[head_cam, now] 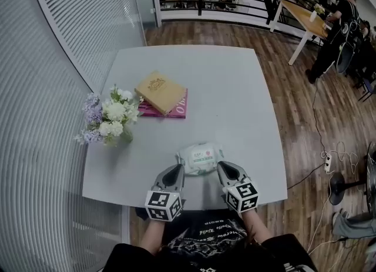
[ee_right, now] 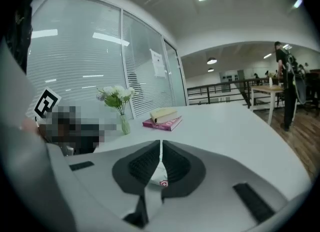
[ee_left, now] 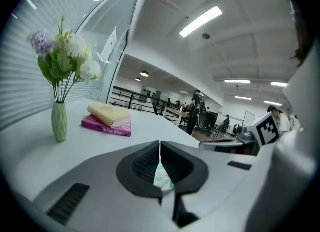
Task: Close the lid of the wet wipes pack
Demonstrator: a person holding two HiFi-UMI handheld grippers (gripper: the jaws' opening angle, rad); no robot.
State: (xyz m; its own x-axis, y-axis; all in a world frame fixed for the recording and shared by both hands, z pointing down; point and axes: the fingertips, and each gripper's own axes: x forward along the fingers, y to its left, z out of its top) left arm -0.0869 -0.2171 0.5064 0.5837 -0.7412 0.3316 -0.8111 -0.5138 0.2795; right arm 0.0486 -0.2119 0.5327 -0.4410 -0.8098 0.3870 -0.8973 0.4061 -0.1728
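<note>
The wet wipes pack [head_cam: 201,158], white with green print, lies on the white table [head_cam: 235,106] near its front edge. From here I cannot tell how its lid stands. My left gripper [head_cam: 178,167] is at the pack's left end and my right gripper [head_cam: 221,165] at its right end, both pointing away from me. In the left gripper view the jaws [ee_left: 160,143] stand together, and a bit of the pack [ee_left: 163,177] shows below them. In the right gripper view the jaws [ee_right: 161,142] leave only a thin slit, with the pack [ee_right: 159,175] showing underneath. I see nothing held between either pair.
A green vase of flowers [head_cam: 110,119] stands at the table's left. Beside it a tan book lies on a pink one [head_cam: 162,96]. A blind-covered glass wall [head_cam: 53,89] runs along the left. Wooden floor, a power strip [head_cam: 328,160] and another table with people are at the right.
</note>
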